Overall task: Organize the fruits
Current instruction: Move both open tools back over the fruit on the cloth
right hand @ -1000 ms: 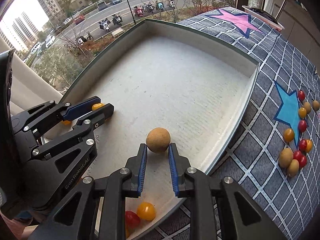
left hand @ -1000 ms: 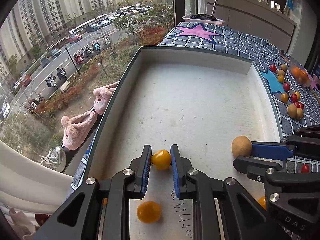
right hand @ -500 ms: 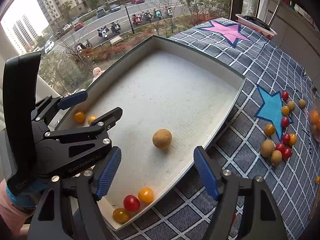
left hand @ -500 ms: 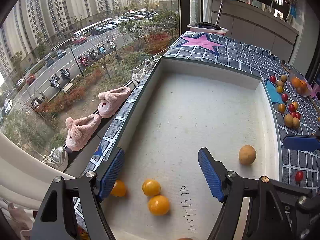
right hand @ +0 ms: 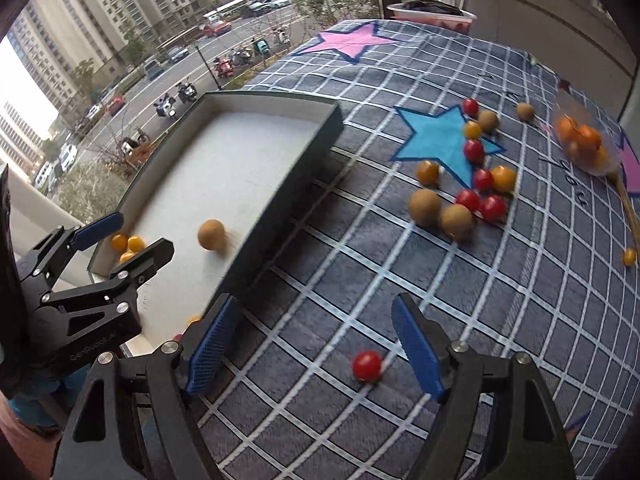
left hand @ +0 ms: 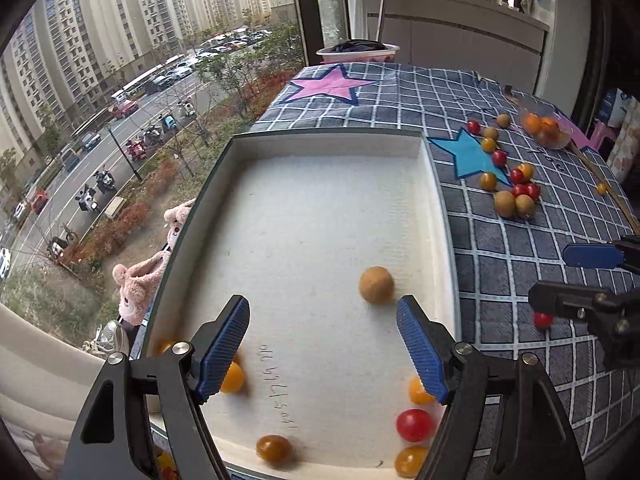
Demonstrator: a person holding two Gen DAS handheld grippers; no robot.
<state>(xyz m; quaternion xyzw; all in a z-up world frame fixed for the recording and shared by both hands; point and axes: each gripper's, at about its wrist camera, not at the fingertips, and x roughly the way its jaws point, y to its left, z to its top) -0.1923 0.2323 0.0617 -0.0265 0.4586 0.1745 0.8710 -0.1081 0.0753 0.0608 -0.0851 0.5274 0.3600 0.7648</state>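
Observation:
A white-lined tray point(left hand: 438, 216) point(right hand: 280, 216) sits on the checked cloth. In it lie a brown round fruit point(left hand: 376, 284) point(right hand: 211, 234) and several yellow and red cherry tomatoes point(left hand: 415, 425), near its front end. My left gripper point(left hand: 324, 344) is open and empty above the tray's front part. My right gripper point(right hand: 316, 340) is open and empty over the cloth, right of the tray. A lone red tomato point(right hand: 367, 365) lies between its fingers. A loose pile of tomatoes and brown fruits point(right hand: 460, 200) point(left hand: 512, 196) lies on the cloth farther right.
A clear bag of orange fruits point(right hand: 584, 144) lies at the far right. A white bowl point(left hand: 358, 52) stands at the table's far end. The tray runs along the window edge, with pink slippers point(left hand: 140, 284) on the ledge outside.
Both grippers opened, releasing a yellow tomato and the brown fruit into the tray, then drew back. My right gripper has swung right, off the tray and over the cloth.

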